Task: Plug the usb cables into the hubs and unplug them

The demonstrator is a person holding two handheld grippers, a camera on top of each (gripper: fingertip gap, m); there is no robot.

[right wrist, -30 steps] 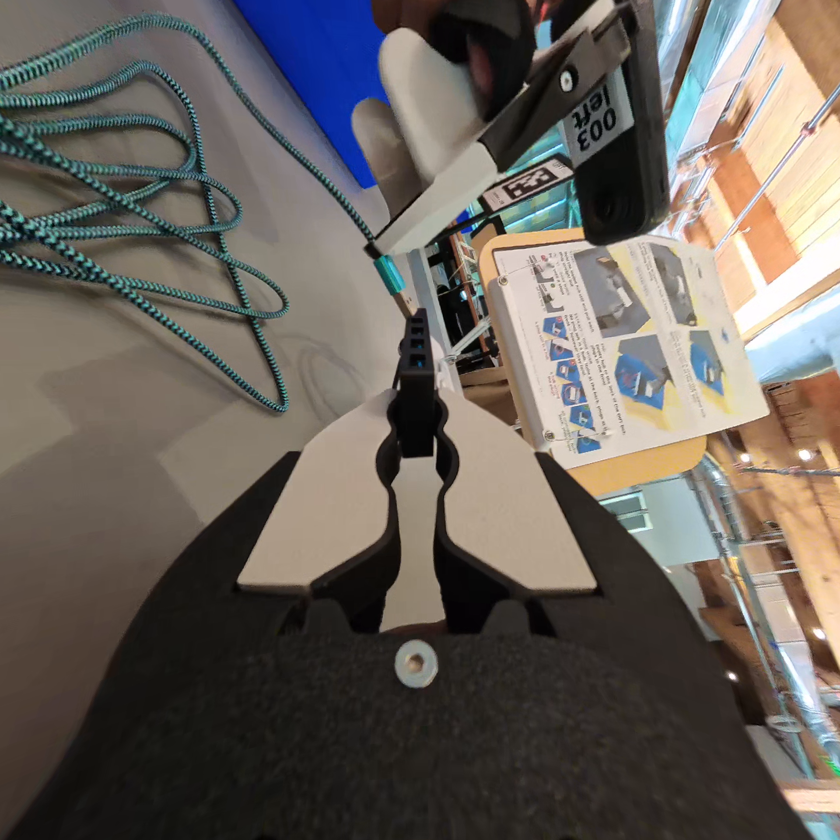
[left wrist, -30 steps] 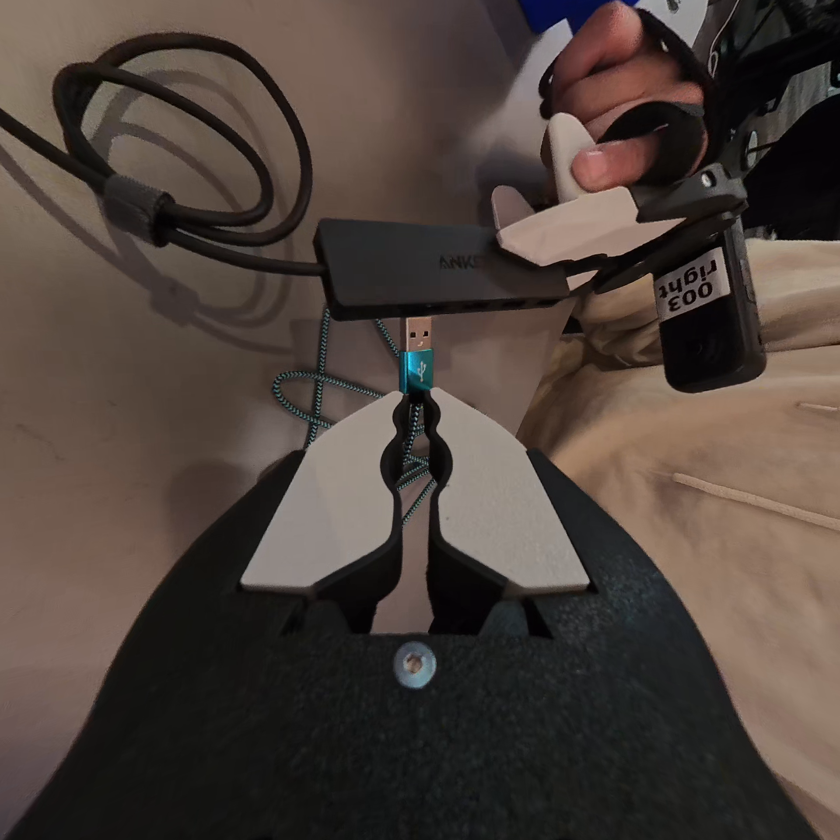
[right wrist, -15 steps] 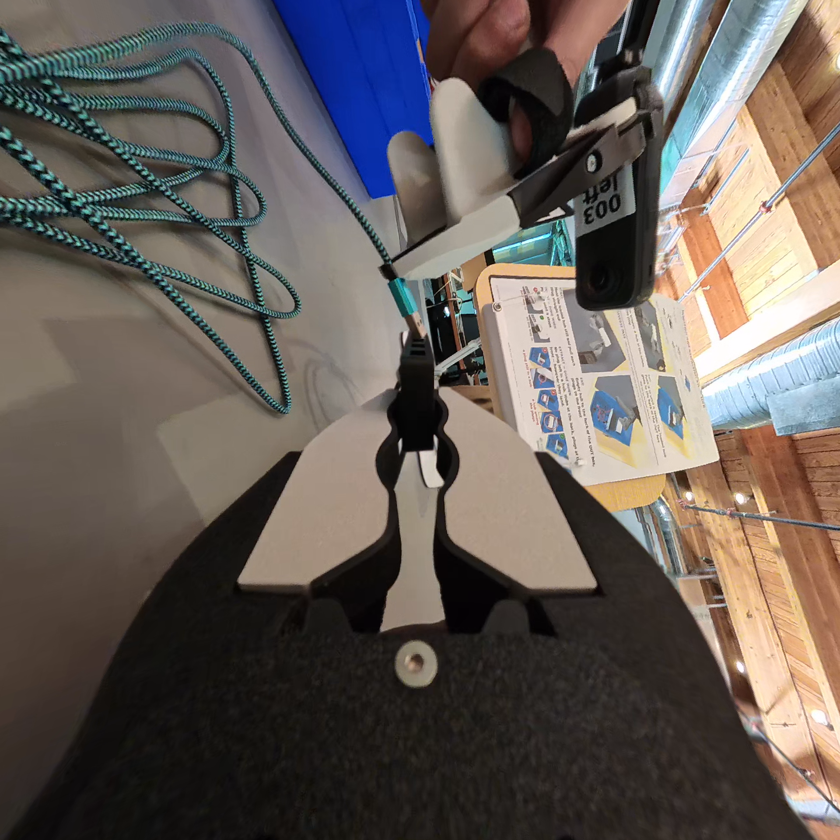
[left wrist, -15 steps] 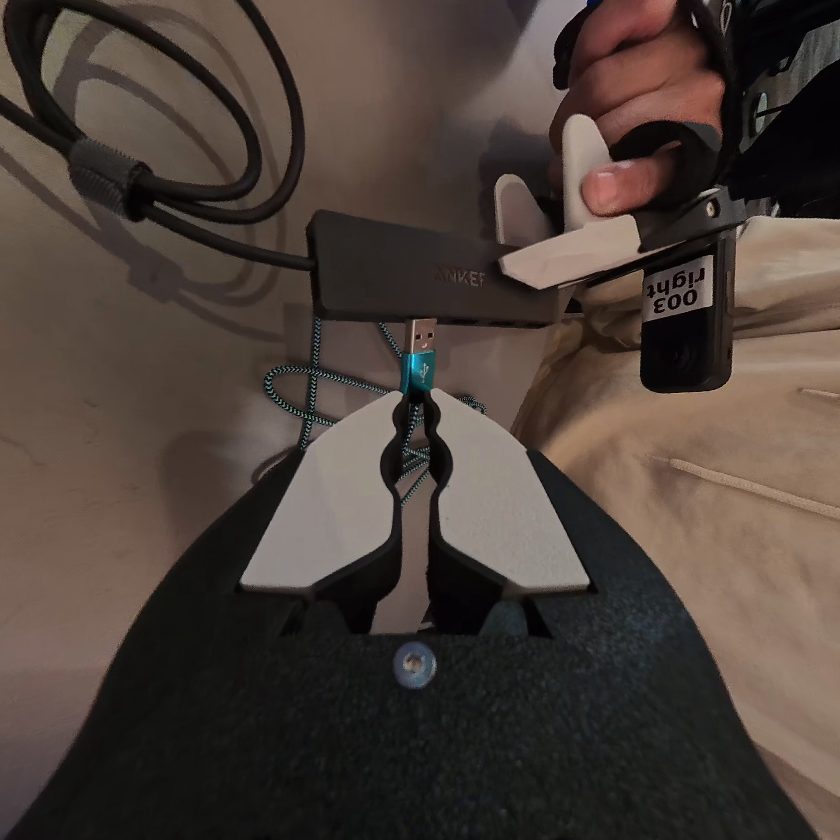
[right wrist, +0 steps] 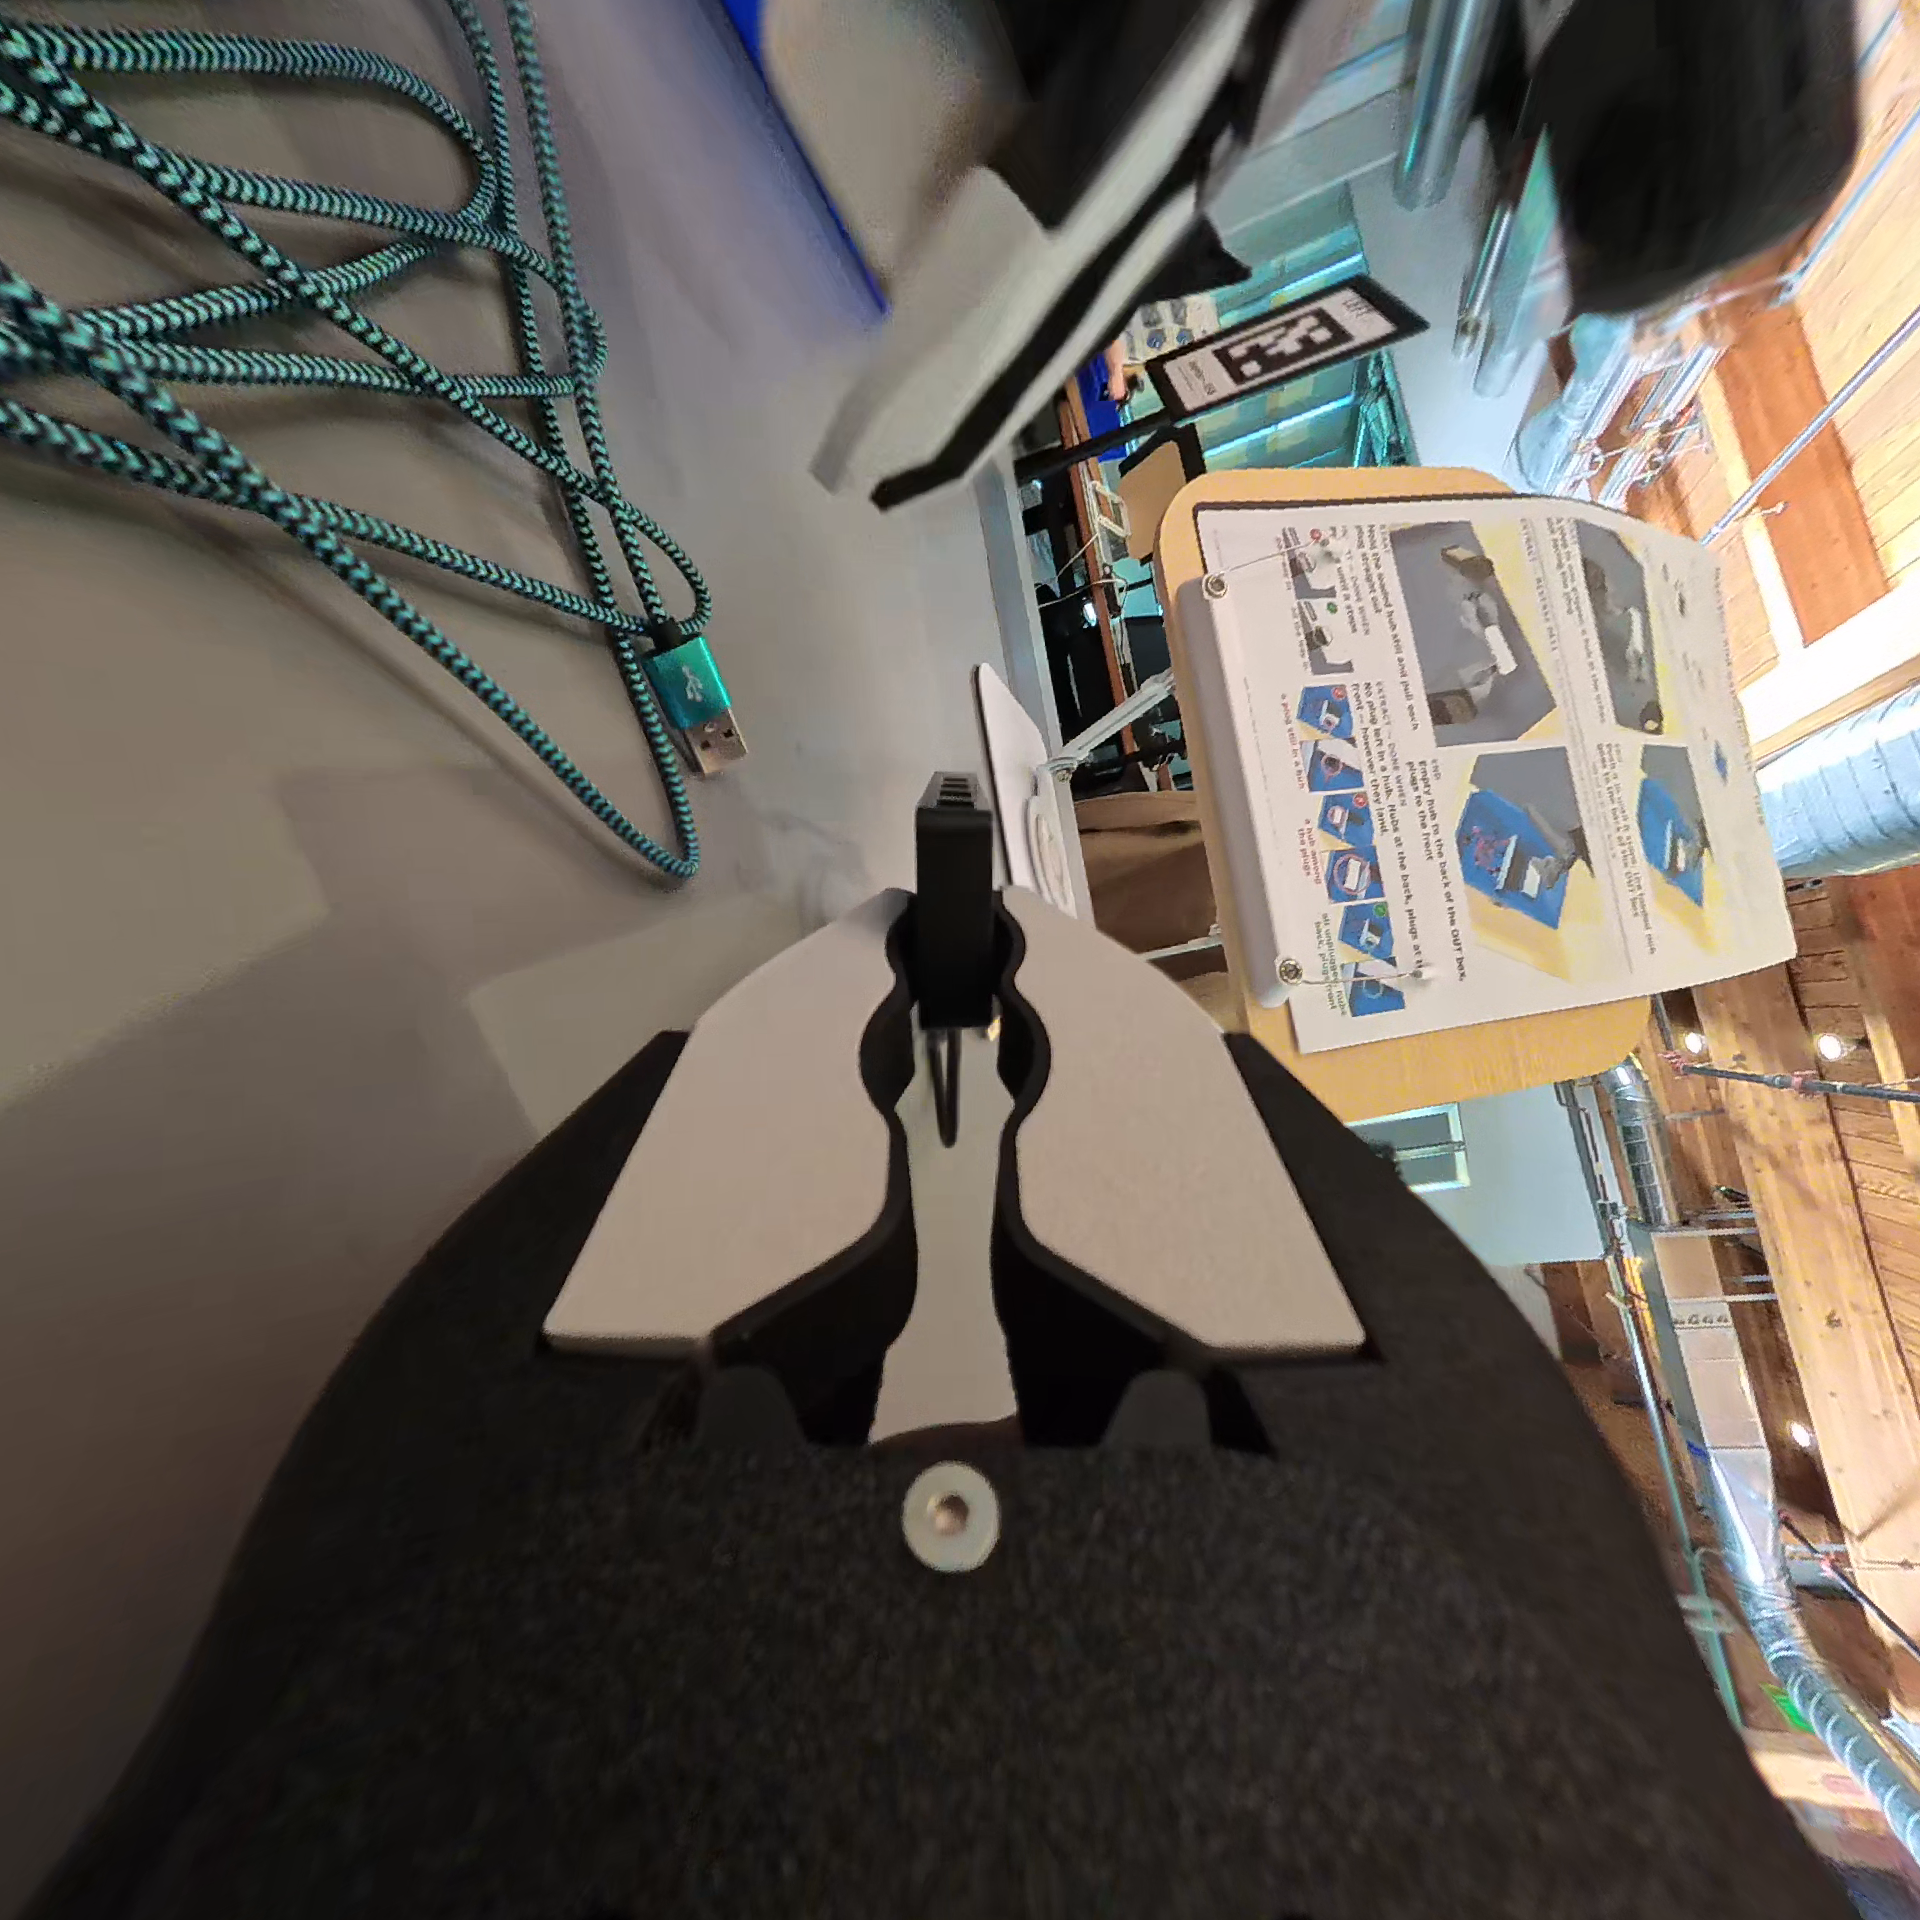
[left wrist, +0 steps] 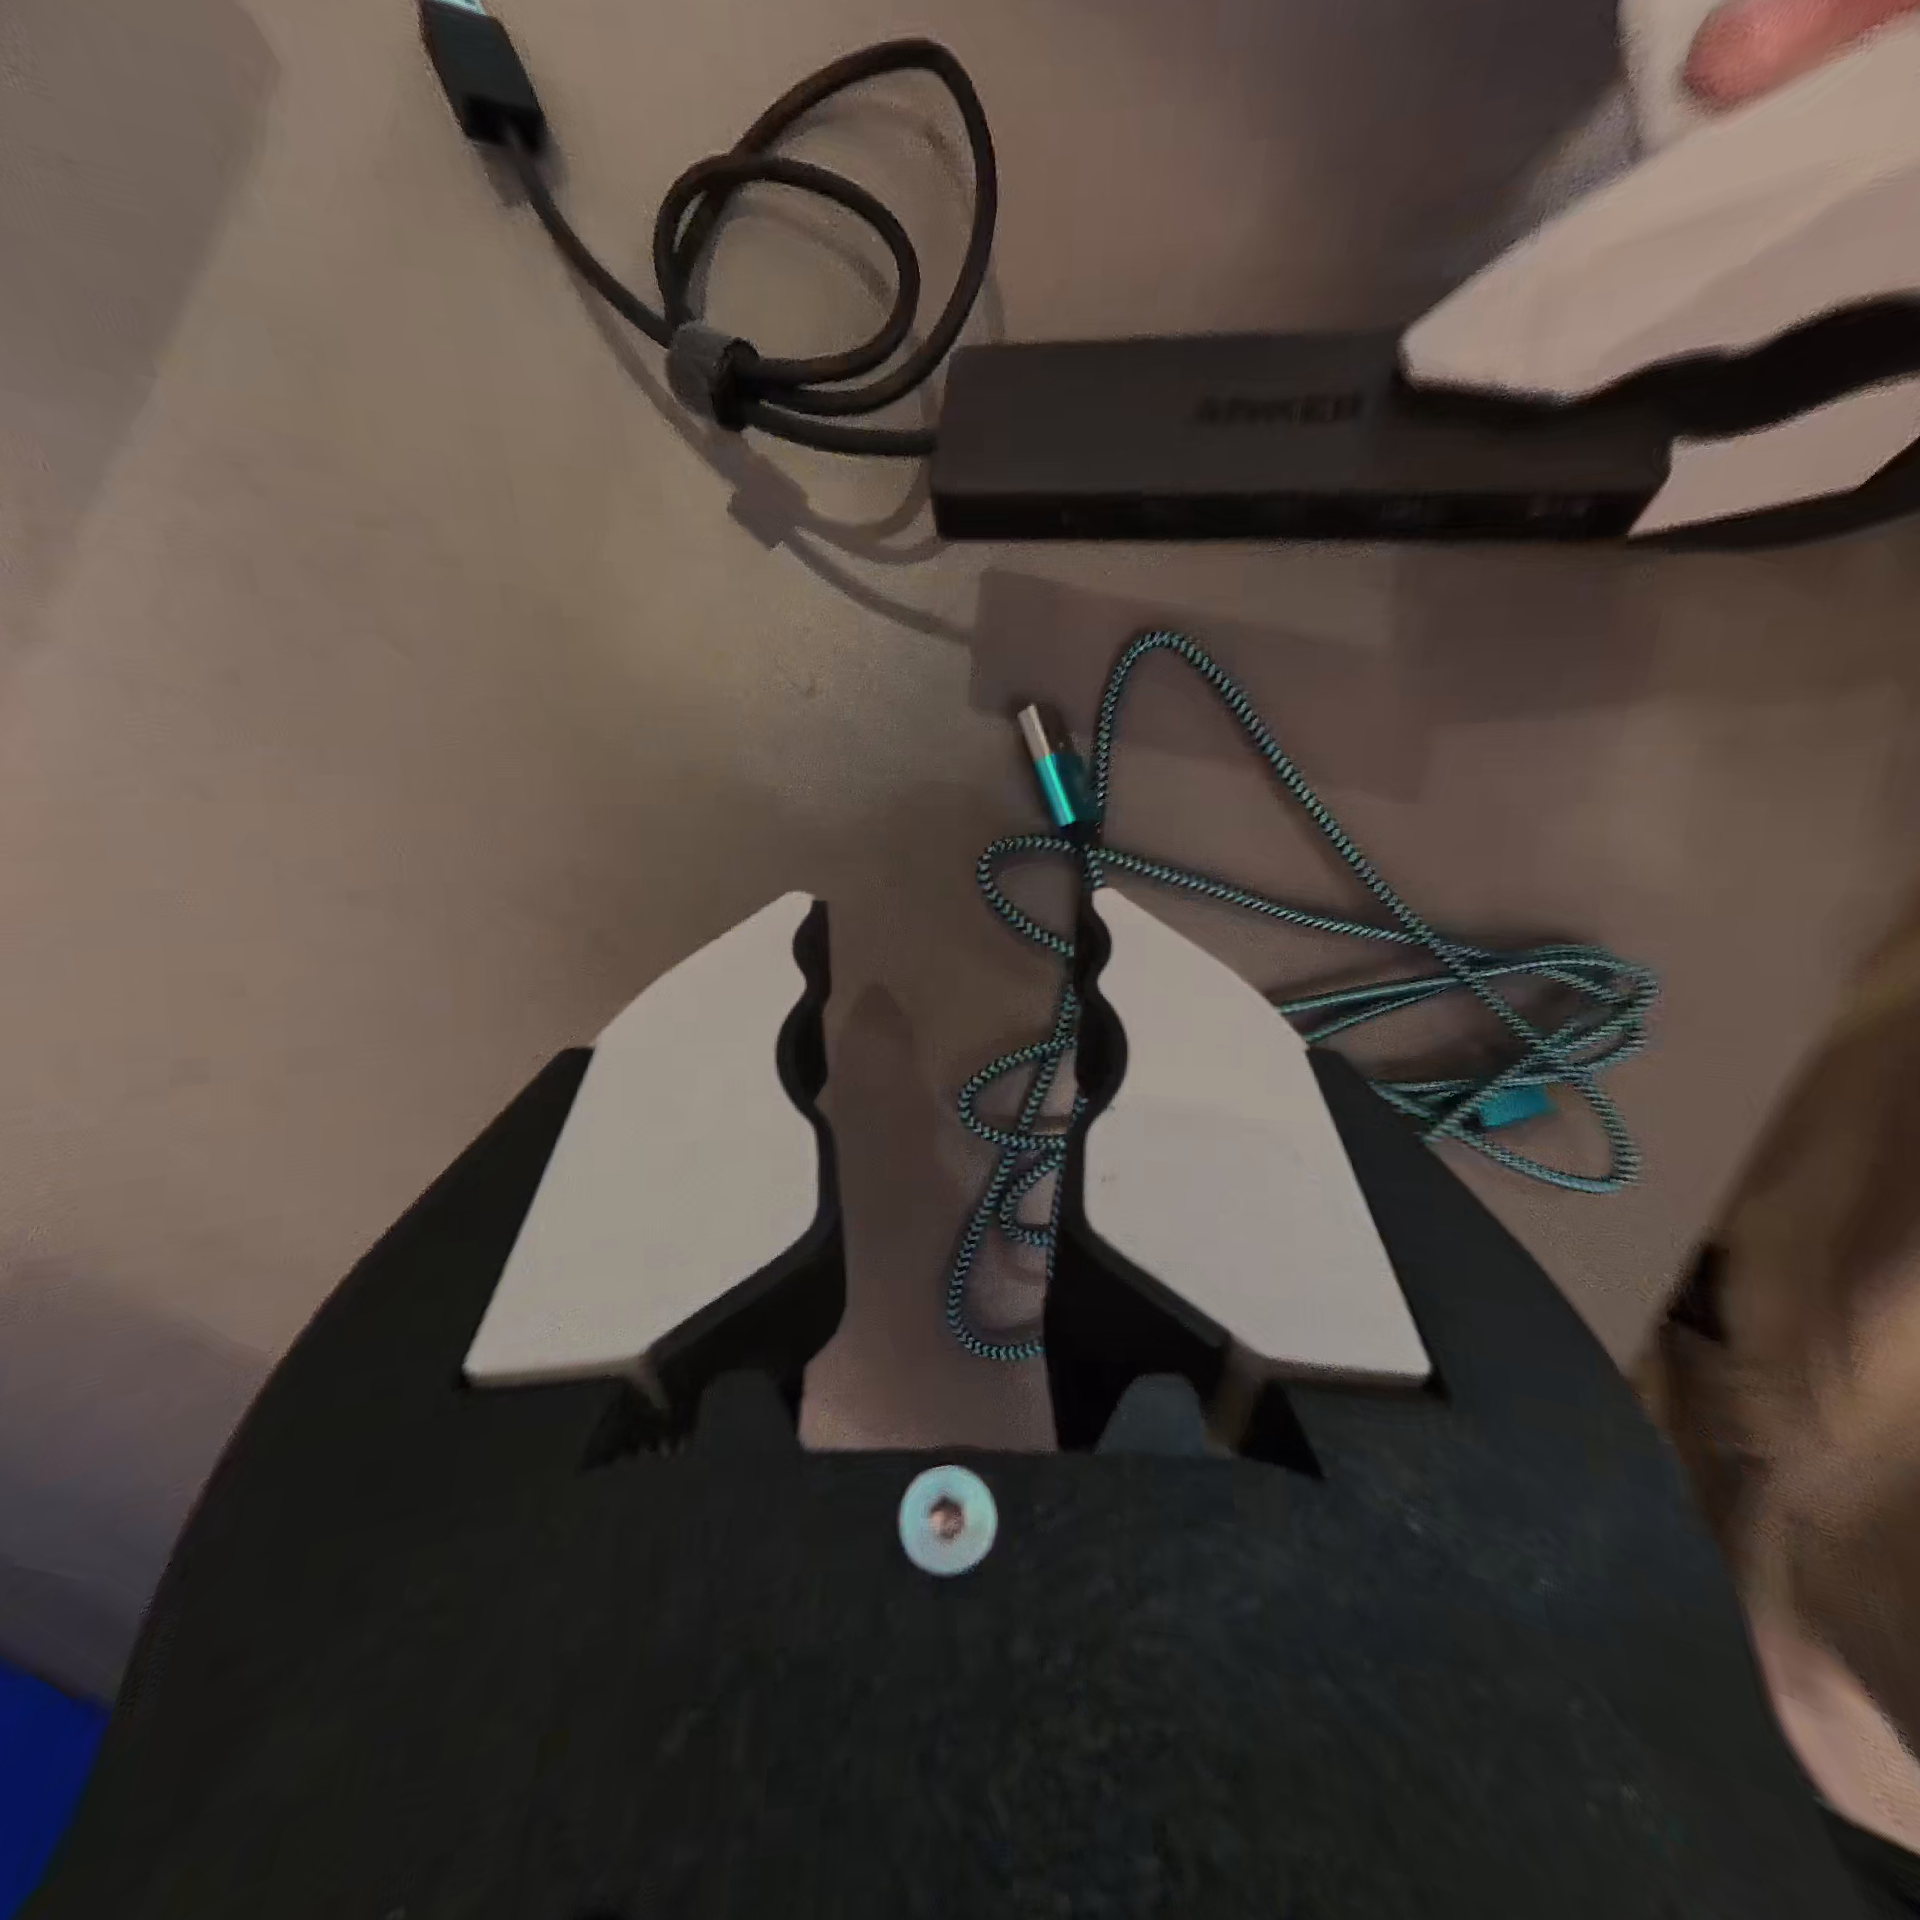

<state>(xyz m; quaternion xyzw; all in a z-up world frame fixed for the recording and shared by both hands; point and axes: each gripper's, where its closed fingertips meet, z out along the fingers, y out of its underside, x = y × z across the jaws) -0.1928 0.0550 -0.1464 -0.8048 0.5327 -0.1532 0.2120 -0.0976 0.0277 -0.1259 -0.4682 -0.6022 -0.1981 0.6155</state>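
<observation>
left gripper (left wrist: 951,909): fingers apart, nothing held | teal USB plug (left wrist: 1055,767) loose on counter (left wrist: 364,675), just ahead-right of them, long axis aimed toward hub | black USB hub (left wrist: 1226,447) clamped endwise by right gripper (right wrist: 951,904), raised off counter

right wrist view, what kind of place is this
Probably a workshop or lab in a converted industrial hall: exposed silver ventilation ducts, wooden plank ceiling, and a printed picture instruction sheet on a wooden board.
</observation>
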